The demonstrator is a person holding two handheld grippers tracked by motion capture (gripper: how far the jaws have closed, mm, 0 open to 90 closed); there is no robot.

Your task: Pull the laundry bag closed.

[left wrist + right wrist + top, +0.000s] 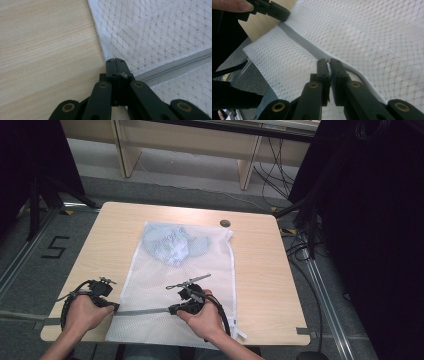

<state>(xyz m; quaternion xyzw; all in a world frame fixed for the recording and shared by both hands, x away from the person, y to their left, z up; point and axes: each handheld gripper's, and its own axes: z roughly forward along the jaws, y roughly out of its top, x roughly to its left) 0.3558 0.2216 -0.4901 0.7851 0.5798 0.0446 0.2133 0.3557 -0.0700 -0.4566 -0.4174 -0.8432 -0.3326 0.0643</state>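
So the mesh laundry bag point(165, 295) is lying flat on the desk point(260, 270), long side running away from the person, with a bluish garment point(172, 244) bunched up inside at the far end. The grey zipper point(142, 311) runs across the near end, and that's where all the action is.

Left gripper point(115, 60) has its fingers fully closed on the bag's edge, right where the zipper tape starts, basically anchoring that corner. Right gripper point(329, 60) is further along the zipper and its fingers are pinched together on what looks like the slider or its pull tab, something small and brassy peeking out between the tips. Can't make out the pull itself.

Handling-wise: this thing is super light, floppy and thin, so it'll bunch and drag along the desk if you tug one spot only. That's why I'd say the two-point hold makes sense: pin the fabric at the zipper end, pull the slider along the line. Grabbing loose mesh mid-panel would just lift a wrinkle.
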